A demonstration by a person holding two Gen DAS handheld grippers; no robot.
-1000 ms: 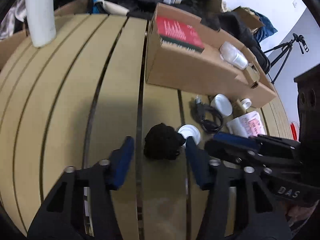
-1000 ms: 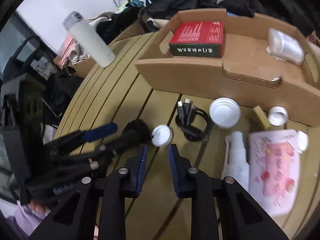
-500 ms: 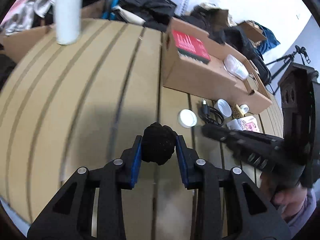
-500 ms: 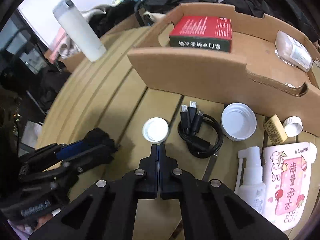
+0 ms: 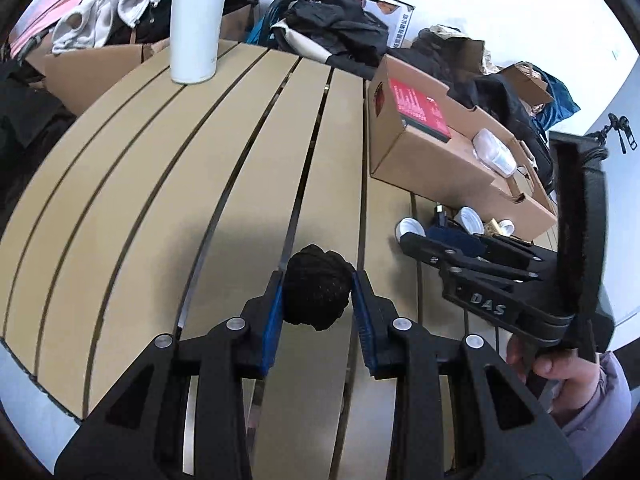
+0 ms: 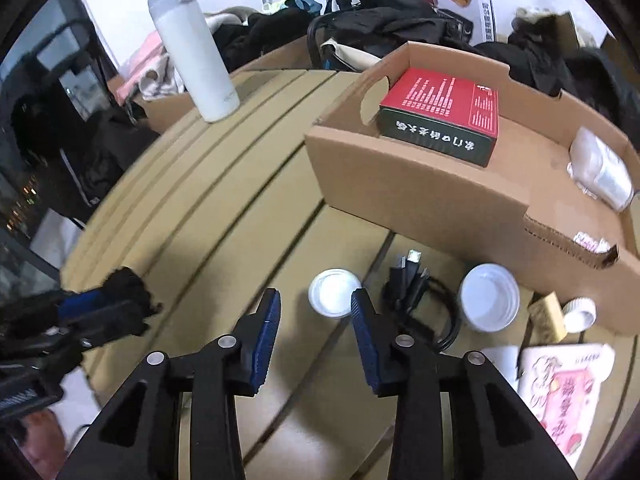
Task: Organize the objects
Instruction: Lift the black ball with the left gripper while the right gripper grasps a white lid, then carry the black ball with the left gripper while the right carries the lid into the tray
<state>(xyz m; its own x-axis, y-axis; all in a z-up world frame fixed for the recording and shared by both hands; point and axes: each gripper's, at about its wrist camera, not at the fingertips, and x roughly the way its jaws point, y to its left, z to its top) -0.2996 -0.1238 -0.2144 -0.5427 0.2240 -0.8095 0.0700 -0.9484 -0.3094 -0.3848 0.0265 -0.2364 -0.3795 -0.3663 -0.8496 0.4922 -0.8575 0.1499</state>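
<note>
Left gripper clamped on a black knitted bundle; right gripper spread over a white lid.

The left gripper point(image 5: 318, 294) has its blue pads pressed against both sides of the black knitted bundle point(image 5: 317, 287), held over the slatted wooden table point(image 5: 160, 184). The right gripper point(image 6: 316, 312) stands with its jaws apart, its right fingertip at the edge of a small white lid point(image 6: 334, 292) lying on the table. Just beside that lid lies a coiled black cable point(image 6: 420, 300), then a larger white lid point(image 6: 489, 296). Behind them sits an open cardboard box point(image 6: 400, 184) holding a red box point(image 6: 444, 114) at its left end and a clear plastic container point(image 6: 600, 168) at its right end. A white flask point(image 6: 192, 48) stands upright at the table's far edge, well apart from the rest.
</note>
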